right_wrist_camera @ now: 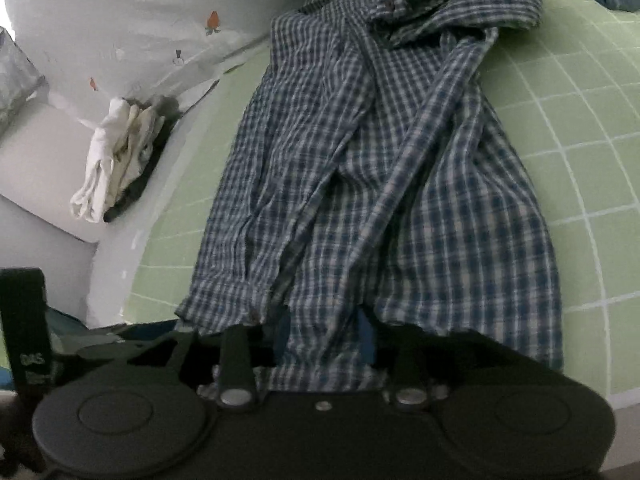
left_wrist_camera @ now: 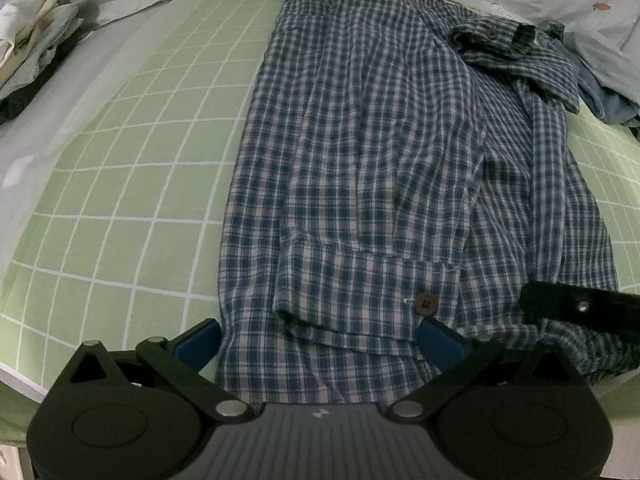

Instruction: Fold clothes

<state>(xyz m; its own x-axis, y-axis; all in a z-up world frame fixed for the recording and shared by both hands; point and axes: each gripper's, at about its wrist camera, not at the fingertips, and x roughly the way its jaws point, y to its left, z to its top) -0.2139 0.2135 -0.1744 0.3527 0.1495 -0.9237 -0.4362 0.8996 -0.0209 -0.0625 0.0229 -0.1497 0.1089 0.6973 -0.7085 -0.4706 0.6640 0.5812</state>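
Note:
A blue and white checked shirt (left_wrist_camera: 360, 160) lies lengthwise on a green grid mat (left_wrist_camera: 140, 160), both sleeves folded over its body. A cuff with a brown button (left_wrist_camera: 425, 304) lies near its lower edge. My left gripper (left_wrist_camera: 320, 340) is open, its blue pads on either side of the shirt's hem, with the cloth between the fingers. My right gripper (right_wrist_camera: 326, 340) is closed on the shirt's hem (right_wrist_camera: 328, 352) at the near right corner; the shirt (right_wrist_camera: 380, 180) stretches away from it. The right gripper's black body also shows in the left wrist view (left_wrist_camera: 580, 308).
A pile of pale folded cloths (left_wrist_camera: 32, 40) lies at the far left on a white sheet; it also shows in the right wrist view (right_wrist_camera: 116, 160). Blue garments (left_wrist_camera: 600, 80) lie at the far right. A printed white pillow (right_wrist_camera: 140, 20) lies beyond the mat.

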